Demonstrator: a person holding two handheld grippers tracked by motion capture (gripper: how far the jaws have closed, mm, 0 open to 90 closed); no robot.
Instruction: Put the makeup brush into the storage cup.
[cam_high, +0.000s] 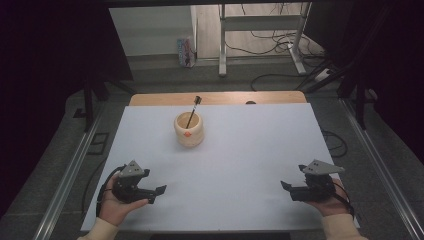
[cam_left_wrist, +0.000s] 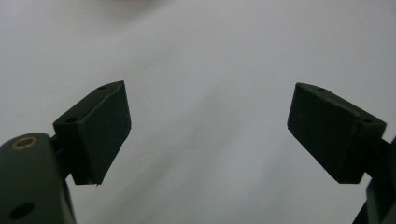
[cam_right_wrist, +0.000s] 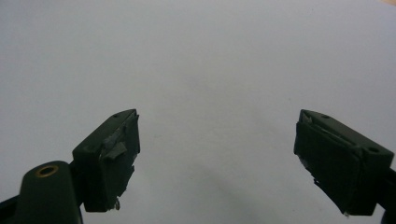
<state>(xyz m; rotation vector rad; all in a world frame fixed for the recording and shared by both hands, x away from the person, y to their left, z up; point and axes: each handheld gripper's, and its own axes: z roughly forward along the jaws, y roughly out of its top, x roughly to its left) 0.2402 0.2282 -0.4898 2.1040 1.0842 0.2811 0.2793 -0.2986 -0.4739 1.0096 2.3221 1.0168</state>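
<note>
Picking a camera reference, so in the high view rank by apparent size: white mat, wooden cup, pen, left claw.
1. white mat
2. left claw and wooden cup: look alike, though the claw is nearer the camera, so unranked
3. pen, thinnest, partly inside the cup

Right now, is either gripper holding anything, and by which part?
Nothing is held. The left gripper and right gripper both have their jaws wide apart over the bare white table, far from the wooden cup.
</note>
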